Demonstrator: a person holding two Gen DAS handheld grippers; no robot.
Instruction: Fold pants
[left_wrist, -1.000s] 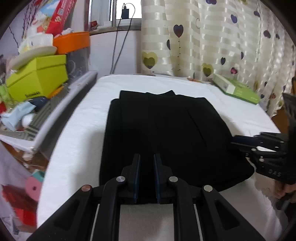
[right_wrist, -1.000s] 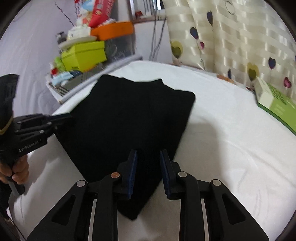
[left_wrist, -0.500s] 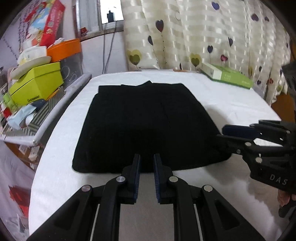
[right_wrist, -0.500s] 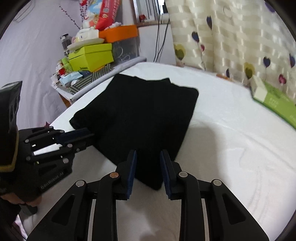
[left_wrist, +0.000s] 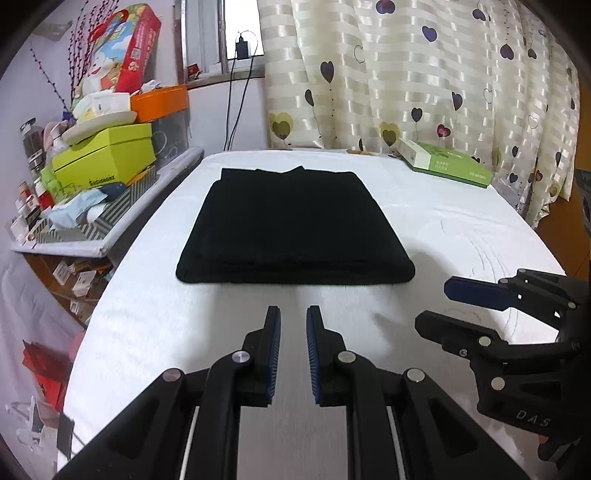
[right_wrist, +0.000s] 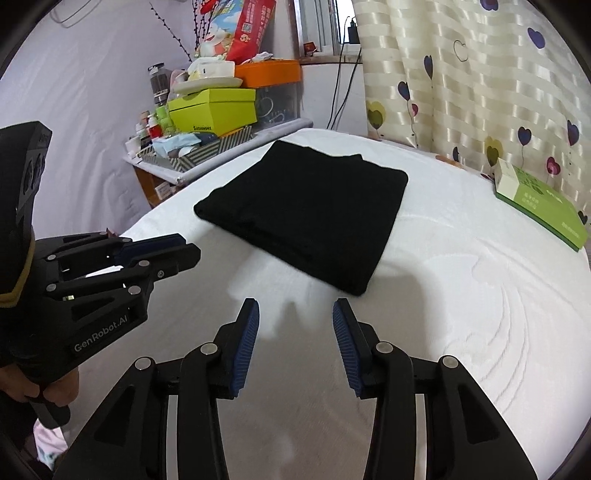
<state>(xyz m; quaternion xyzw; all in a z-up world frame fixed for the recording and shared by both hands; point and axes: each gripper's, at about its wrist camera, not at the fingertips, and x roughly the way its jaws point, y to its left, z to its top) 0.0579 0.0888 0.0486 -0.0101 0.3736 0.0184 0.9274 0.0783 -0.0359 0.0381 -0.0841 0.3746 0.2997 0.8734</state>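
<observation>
— Surface? Room?
— White bed (left_wrist: 443, 229), heart-print curtain (left_wrist: 424, 74) behind, cluttered shelf (left_wrist: 103, 206) at left.
— Pants (left_wrist: 291, 225)?
— Folded flat, mid-bed, untouched.
— Around?
— Green box (left_wrist: 447, 166) near curtain.
— Tools?
— Left gripper (left_wrist: 293, 332) narrowly parted, right gripper (right_wrist: 295, 325) spread wide, both empty, short of pants.

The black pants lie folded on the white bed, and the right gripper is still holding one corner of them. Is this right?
Not quite. The pants do lie folded on the bed, but the right gripper is open, apart from them, holding nothing. The right wrist view shows it.
</observation>
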